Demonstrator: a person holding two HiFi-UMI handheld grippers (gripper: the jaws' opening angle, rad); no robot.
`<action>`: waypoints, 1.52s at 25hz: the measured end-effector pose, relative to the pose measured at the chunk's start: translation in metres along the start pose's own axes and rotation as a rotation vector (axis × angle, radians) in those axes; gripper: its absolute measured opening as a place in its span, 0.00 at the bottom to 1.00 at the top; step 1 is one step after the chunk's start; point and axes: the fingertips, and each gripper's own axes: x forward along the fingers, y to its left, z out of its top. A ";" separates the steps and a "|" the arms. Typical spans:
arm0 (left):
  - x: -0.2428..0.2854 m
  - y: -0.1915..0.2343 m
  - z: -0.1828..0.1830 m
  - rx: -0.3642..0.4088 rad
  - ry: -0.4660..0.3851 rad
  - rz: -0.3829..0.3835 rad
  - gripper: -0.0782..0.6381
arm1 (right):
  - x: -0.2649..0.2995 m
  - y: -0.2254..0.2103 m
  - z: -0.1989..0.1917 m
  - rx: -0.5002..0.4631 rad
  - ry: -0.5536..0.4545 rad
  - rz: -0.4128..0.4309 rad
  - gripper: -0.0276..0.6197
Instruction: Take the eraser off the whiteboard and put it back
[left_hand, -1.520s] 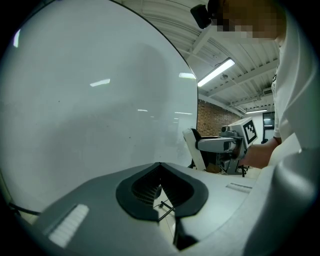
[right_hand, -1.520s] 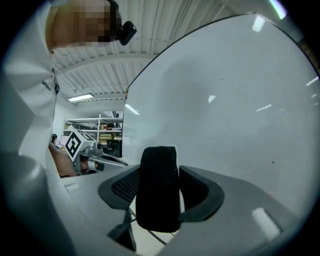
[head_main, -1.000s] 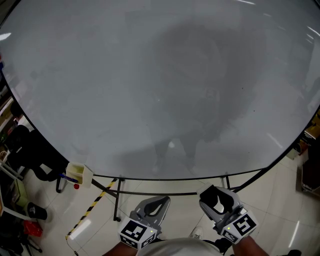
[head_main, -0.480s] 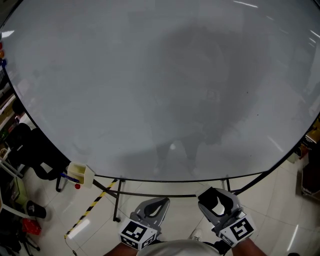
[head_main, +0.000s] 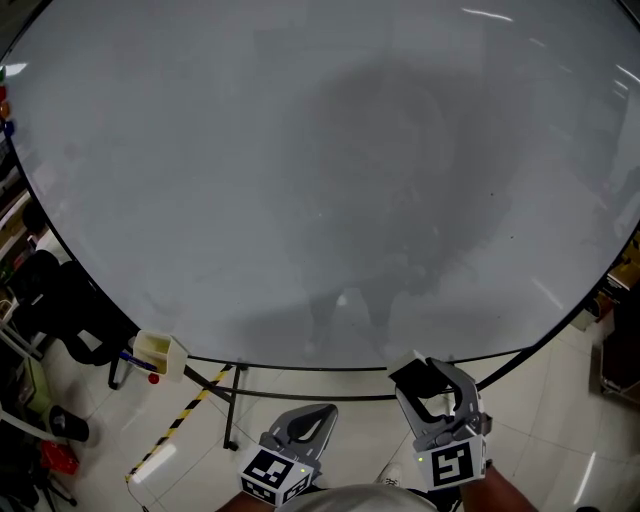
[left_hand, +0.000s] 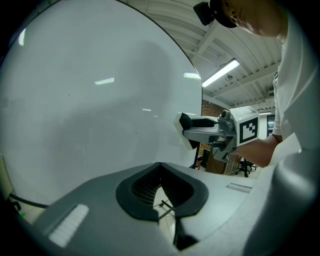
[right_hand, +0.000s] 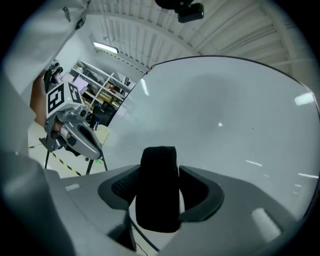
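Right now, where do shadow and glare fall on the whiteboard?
Head view: a broad dark shadow covers the middle of the whiteboard; the lens curves its lower edge. Right gripper view: glare streaks at right; the eraser looks plain black.

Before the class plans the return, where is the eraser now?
The eraser is gripped in the right gripper's jaws, low and right of centre in the head view, near the whiteboard's bottom edge.

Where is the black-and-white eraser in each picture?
Head view: the black-and-white block eraser sits bottom right, in the right tool.
Left gripper view: eraser right of centre.
Right gripper view: eraser bottom centre.
Shared landmark: the large white whiteboard.
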 end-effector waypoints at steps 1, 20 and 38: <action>0.000 0.000 0.001 -0.002 -0.002 0.000 0.13 | 0.003 -0.002 0.003 -0.012 0.000 -0.009 0.40; -0.011 0.002 -0.004 -0.021 -0.007 0.008 0.13 | 0.045 -0.026 0.049 -0.063 -0.084 -0.129 0.40; -0.016 0.002 -0.007 -0.021 0.001 0.004 0.13 | 0.069 -0.062 0.097 -0.106 -0.147 -0.216 0.40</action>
